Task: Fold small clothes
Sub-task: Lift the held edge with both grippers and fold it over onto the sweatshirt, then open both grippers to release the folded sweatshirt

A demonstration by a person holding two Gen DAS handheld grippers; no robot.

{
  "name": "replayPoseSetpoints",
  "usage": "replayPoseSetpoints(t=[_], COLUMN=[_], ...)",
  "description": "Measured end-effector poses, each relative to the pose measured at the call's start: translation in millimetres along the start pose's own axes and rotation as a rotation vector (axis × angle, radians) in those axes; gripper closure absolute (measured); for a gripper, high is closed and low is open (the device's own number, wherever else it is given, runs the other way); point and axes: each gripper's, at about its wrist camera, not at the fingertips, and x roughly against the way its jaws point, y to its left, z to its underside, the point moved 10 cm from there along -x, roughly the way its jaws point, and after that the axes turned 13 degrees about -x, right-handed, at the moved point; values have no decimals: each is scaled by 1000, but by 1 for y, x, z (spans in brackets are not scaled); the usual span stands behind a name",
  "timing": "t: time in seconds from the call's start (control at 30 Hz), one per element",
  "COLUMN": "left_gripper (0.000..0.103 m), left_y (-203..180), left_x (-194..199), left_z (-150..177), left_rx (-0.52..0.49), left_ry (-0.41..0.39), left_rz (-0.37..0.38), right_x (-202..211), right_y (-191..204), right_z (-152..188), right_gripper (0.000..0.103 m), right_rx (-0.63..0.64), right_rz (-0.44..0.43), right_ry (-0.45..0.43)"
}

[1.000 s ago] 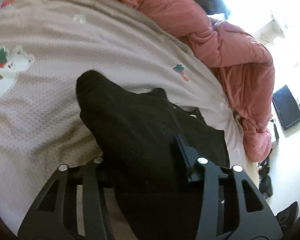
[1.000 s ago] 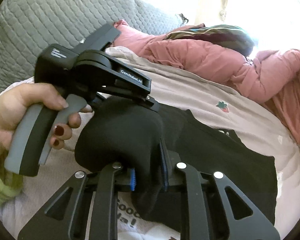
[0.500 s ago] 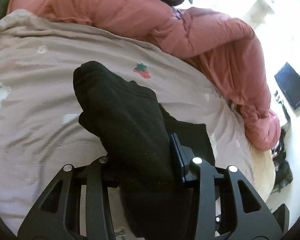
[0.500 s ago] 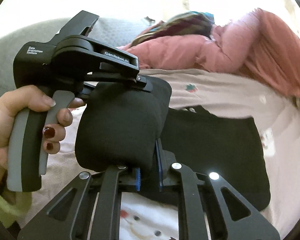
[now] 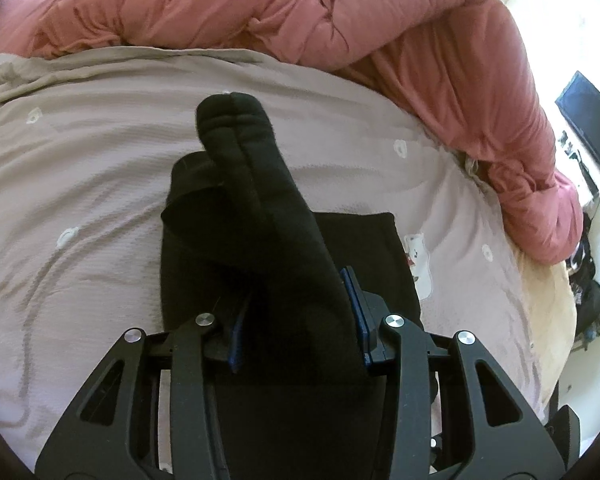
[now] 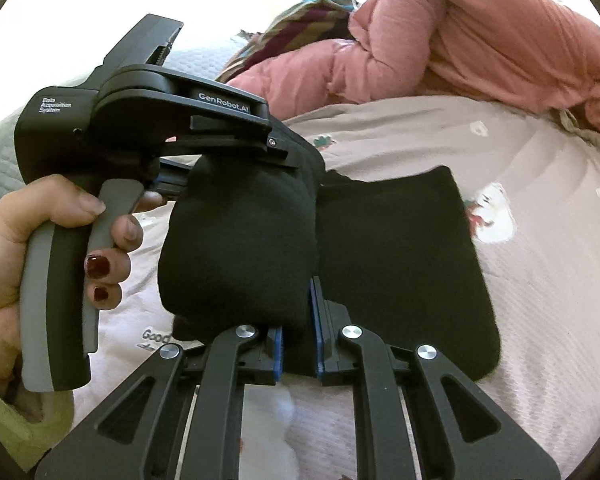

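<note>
A small black garment (image 6: pixel 404 264) lies partly flat on the pale printed bedspread (image 6: pixel 540 240), its left part lifted and folded over toward the right. My right gripper (image 6: pixel 296 332) is shut on the near edge of the lifted fold. My left gripper (image 5: pixel 296 304) is shut on a thick bunch of the same black garment (image 5: pixel 256 200), which rises in a rounded hump ahead of the blue pads (image 5: pixel 354 300). In the right wrist view the left gripper's body (image 6: pixel 148 120) sits above the fold, held by a hand (image 6: pixel 32 240).
A pink quilt (image 5: pixel 340 28) is heaped along the far side of the bed and down its right edge. A striped cloth (image 6: pixel 300 20) and a grey quilted cushion (image 6: pixel 0 152) lie beyond. A dark screen (image 5: pixel 592 116) stands off the bed at the right.
Both grippers have carried the lifted black fold across toward the right, over the flat part of the garment. Both wrists have rolled. The right jaws have closed a little tighter on the cloth.
</note>
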Motion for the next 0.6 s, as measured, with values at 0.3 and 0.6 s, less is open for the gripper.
replayPoseSetpoints(t=[0.3, 0.6], left_gripper=[28, 27], left_y=[-35, 2], left_x=[-13, 27], left_z=[7, 19], left_rx=[-29, 47], left_ry=[22, -117], left_rz=[87, 46], right_x=[10, 12], right_y=[-30, -56], right_z=[0, 12], right_gripper=[93, 91], right_rx=[-67, -177], right_rz=[40, 38], right_ry=[5, 62])
